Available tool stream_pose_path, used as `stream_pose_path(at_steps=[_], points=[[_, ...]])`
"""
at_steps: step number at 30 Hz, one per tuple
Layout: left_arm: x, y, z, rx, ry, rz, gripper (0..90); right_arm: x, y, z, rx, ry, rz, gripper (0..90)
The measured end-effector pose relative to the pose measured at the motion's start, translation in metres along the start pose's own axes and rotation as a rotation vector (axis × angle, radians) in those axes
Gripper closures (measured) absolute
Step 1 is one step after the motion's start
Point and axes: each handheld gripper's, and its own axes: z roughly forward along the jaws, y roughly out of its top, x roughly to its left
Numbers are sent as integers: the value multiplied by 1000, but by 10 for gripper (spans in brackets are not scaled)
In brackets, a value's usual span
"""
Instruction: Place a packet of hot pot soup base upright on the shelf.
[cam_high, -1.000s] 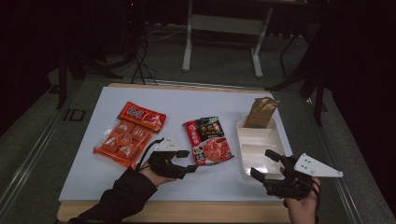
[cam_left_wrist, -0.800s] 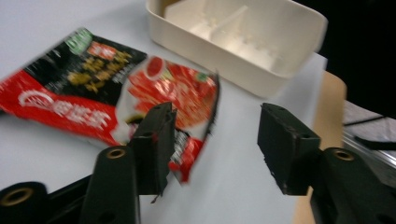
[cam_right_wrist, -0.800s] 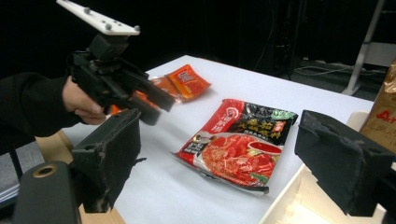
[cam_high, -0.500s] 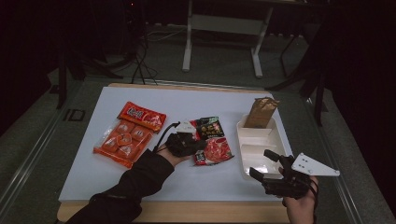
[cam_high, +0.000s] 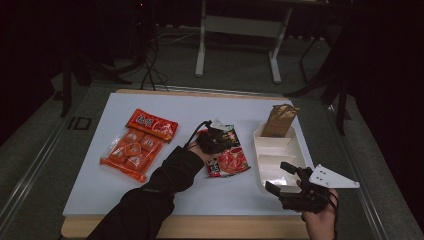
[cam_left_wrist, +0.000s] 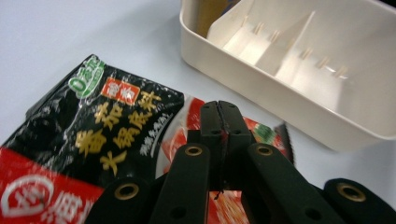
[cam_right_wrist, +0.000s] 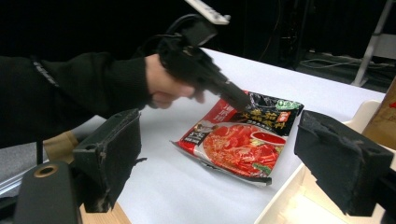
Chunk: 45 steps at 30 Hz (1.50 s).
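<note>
A red and black soup-base packet (cam_high: 231, 159) lies flat on the white table, left of a white divided tray (cam_high: 265, 172). My left gripper (cam_high: 225, 142) rests over the packet's dark upper end. Its jaws have just been closing and now stand pressed together (cam_left_wrist: 219, 112), with nothing visible between them. In the right gripper view its tip (cam_right_wrist: 243, 103) meets the packet (cam_right_wrist: 243, 144). My right gripper (cam_high: 286, 179) hovers at the tray's near end, open, its pads (cam_right_wrist: 112, 154) wide apart and empty.
A brown paper bag (cam_high: 279, 120) stands in the tray's far compartment. An orange multi-pack (cam_high: 127, 155) and a red snack packet (cam_high: 151, 125) lie at the table's left. The tray wall (cam_left_wrist: 280, 93) is close beyond the left gripper. The table's wooden front edge (cam_high: 200, 227) runs below.
My left hand moved right, from beside the orange packs onto the soup packet, and its jaws went from open to shut. The right hand kept still.
</note>
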Motion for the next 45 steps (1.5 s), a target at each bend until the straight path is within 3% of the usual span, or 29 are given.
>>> stream_pose_path(at_steps=[7, 15, 20, 24, 26, 29, 35, 41, 45], points=[[7, 12, 23, 27, 15, 8, 900, -2, -2, 0, 6, 2, 1, 147], [6, 21, 59, 117, 44, 61, 900, -6, -2, -2, 0, 1, 12, 147], [8, 29, 74, 137, 52, 64, 900, -6, -3, -3, 2, -4, 13, 147], [11, 32, 87, 190, 66, 71, 900, -7, -5, -1, 12, 0, 14, 147], [13, 32, 90, 191, 58, 46, 900, -7, -5, -1, 15, 3, 11, 147], [13, 34, 95, 217, 49, 47, 900, -8, -5, -1, 16, 3, 14, 147], [6, 37, 104, 283, 43, 90, 900, -8, -6, 1, 30, 10, 7, 149], [4, 31, 98, 289, 52, 89, 900, -8, -6, -1, 22, 3, 14, 149], [7, 24, 90, 288, 34, 67, 900, -8, -7, 0, 28, 5, 10, 149]])
